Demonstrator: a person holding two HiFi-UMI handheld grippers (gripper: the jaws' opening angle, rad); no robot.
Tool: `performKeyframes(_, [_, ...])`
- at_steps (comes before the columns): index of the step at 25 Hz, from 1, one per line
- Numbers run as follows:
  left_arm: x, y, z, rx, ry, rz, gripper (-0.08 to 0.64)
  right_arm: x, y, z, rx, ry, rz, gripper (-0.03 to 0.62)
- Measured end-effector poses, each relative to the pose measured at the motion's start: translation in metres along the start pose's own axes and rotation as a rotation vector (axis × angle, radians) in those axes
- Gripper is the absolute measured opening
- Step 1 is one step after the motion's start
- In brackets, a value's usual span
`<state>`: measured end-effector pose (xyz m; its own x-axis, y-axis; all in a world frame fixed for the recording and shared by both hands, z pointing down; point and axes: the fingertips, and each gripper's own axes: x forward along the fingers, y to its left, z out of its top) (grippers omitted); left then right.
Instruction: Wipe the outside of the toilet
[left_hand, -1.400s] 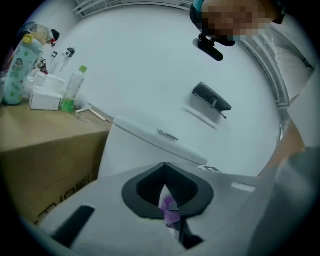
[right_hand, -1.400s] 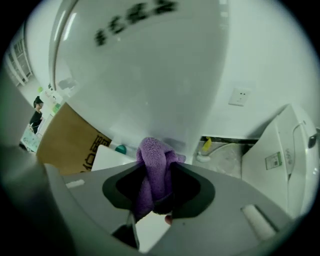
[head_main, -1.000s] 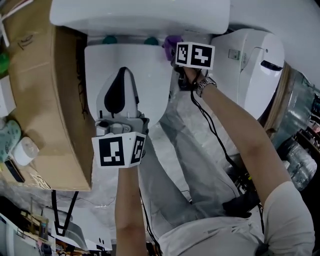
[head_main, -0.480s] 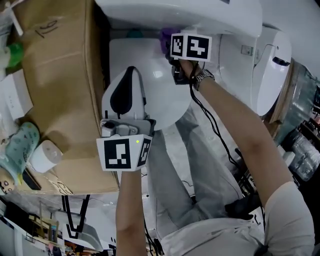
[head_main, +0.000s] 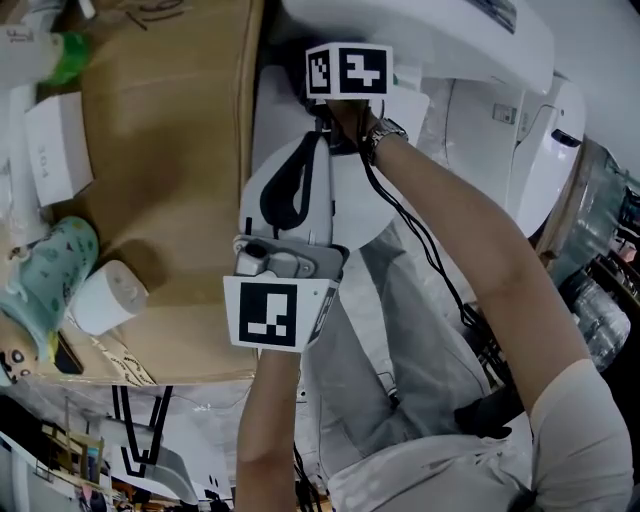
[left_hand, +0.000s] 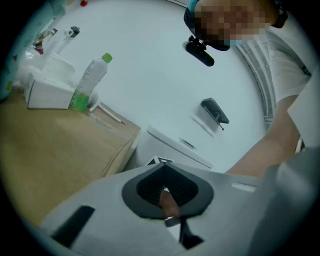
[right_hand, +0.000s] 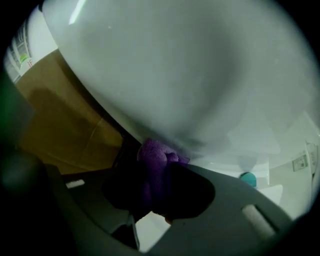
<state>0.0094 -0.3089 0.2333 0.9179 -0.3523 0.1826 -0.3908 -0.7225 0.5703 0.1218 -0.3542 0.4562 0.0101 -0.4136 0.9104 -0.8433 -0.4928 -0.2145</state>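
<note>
The right gripper (right_hand: 159, 172) is closed on a purple cloth (right_hand: 152, 156). The cloth presses against the white curved surface of the toilet (right_hand: 180, 75), near its back part. The left gripper (left_hand: 163, 166) has its jaws together at the tips, with nothing between them, and it hangs over the front part of the toilet. A brown cardboard box (head_main: 170, 170) stands just beside the toilet.

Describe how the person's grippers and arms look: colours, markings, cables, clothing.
The left gripper is light grey with a black-lined claw and a white cube of black square markers. The right gripper has the same kind of cube; a black cable runs along that arm, which wears a watch. Both forearms are bare; a white short sleeve shows.
</note>
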Motion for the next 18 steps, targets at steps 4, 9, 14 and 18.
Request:
performKeyframes(4, [-0.009, 0.005, -0.003, -0.015, -0.012, 0.032, 0.006, 0.007, 0.024, 0.006, -0.03, -0.012, 0.044, 0.153])
performKeyframes(9, [-0.017, 0.012, -0.006, -0.001, -0.02, 0.096, 0.006, -0.006, 0.04, 0.004, -0.147, -0.014, 0.116, 0.153])
performKeyframes(14, [-0.026, 0.009, -0.003, 0.018, -0.068, 0.207, 0.006, -0.017, 0.028, -0.012, -0.402, 0.023, 0.183, 0.155])
performKeyframes(18, [-0.04, -0.006, -0.014, 0.037, -0.101, 0.3, 0.006, -0.021, 0.017, -0.021, -0.479, 0.002, 0.232, 0.154])
